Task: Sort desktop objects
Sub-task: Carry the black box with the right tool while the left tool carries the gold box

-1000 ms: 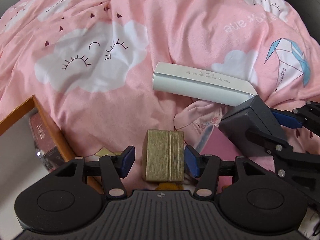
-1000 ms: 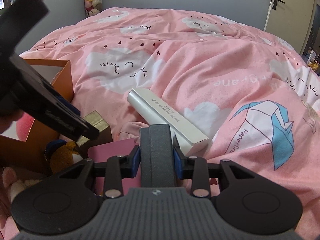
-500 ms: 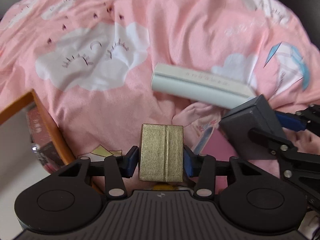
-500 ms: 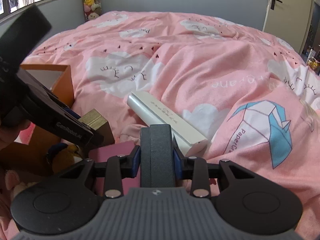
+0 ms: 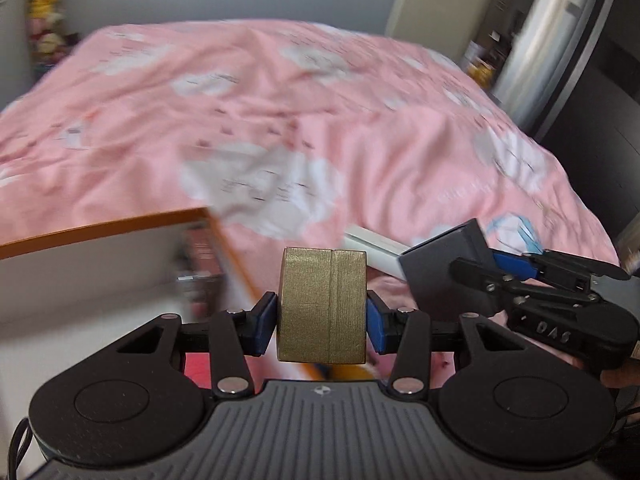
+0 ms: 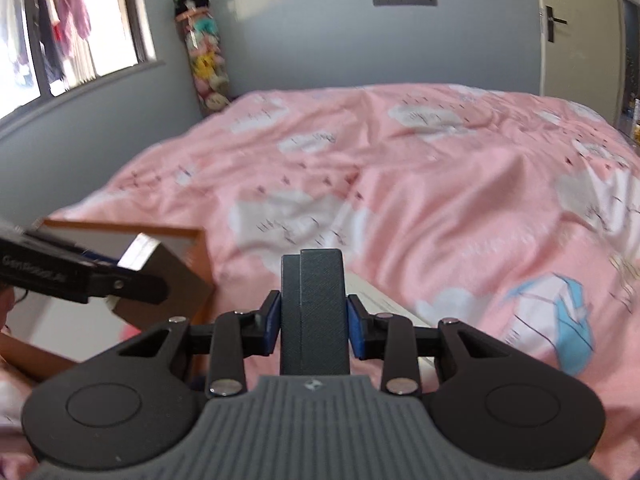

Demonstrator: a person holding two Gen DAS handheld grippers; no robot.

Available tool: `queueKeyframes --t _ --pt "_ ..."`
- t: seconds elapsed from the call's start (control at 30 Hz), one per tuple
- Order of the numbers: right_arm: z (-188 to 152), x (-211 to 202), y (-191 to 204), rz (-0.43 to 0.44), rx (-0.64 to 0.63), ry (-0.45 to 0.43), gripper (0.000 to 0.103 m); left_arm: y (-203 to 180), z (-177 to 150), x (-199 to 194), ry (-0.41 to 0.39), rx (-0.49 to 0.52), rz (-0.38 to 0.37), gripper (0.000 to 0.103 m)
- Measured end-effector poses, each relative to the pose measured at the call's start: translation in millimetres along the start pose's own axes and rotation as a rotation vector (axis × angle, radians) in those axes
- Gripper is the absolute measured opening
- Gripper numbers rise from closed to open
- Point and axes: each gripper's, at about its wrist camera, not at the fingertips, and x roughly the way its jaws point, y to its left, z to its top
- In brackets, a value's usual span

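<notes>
My left gripper [image 5: 322, 325] is shut on a gold box [image 5: 323, 304] and holds it up in the air beside the orange-rimmed box [image 5: 120, 226] at the left. My right gripper [image 6: 314, 326] is shut on a dark grey box [image 6: 314, 312], also lifted; this grey box shows in the left wrist view [image 5: 448, 268] at the right. The gold box also shows in the right wrist view [image 6: 168, 284], next to the orange box [image 6: 120, 228]. A long white box [image 5: 374, 250] lies on the pink bedspread between them.
The pink cloud-print bedspread [image 6: 420, 184] fills the scene. A reddish item [image 5: 200, 264] sits inside the orange box. A stack of plush toys [image 6: 204, 52] stands in the room's corner, a window at the left and a door [image 6: 576, 32] at the right.
My left gripper closed on the gold box and lifted it. Both grippers rose and tilted up with their boxes, so the room walls came into view.
</notes>
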Motion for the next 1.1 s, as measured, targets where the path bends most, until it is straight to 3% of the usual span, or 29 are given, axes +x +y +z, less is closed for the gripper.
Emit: queueKeyframes --t 0.27,0.47,0.73,1.1 --pt "33 22 59 0.205 -0.002 -0.025 0.037 73 -8 -37 -0.049 -0.165 0.146 0.053" --pt "45 68 111 0.3 -0.037 0.04 0.037 113 -12 -30 -0.023 -0.259 0.177 0.053" --pt "43 132 154 0.287 -0.1 0.141 0.037 160 -19 -11 0.014 -0.392 0.18 0.053" --pt "27 183 185 0.195 -0.211 0.227 0.037 186 -22 16 0.08 -0.466 0.164 0.053"
